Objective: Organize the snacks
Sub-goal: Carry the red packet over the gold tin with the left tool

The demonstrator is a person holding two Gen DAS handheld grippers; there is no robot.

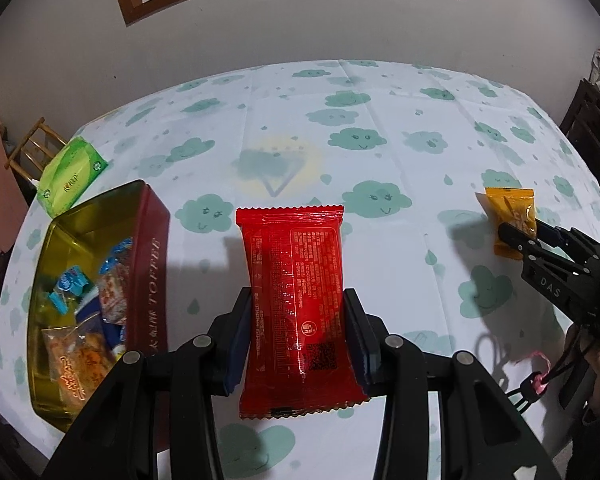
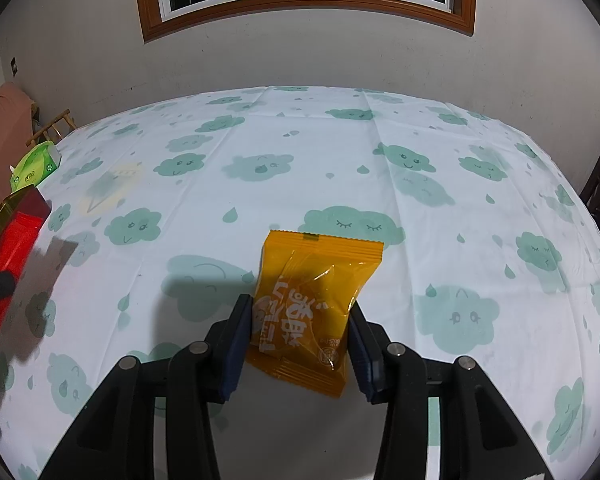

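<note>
While clamped on both long edges by left gripper [image 1: 298, 312], red snack packet [image 1: 294, 300] held off the cloud-print tablecloth [image 1: 380, 140], jaws partly closed, pads pressing the wrapper. Just left of it: open toffee tin [image 1: 150, 260], gold inside, red outside, holding small wrapped snacks [image 1: 100, 308]. Far left, near table edge: green tissue pack [image 1: 70, 176]. Right side: right gripper [image 2: 300, 340] partly closed on orange snack packet [image 2: 312, 308], pads touching both sides, packet seemingly resting on the cloth.
</note>
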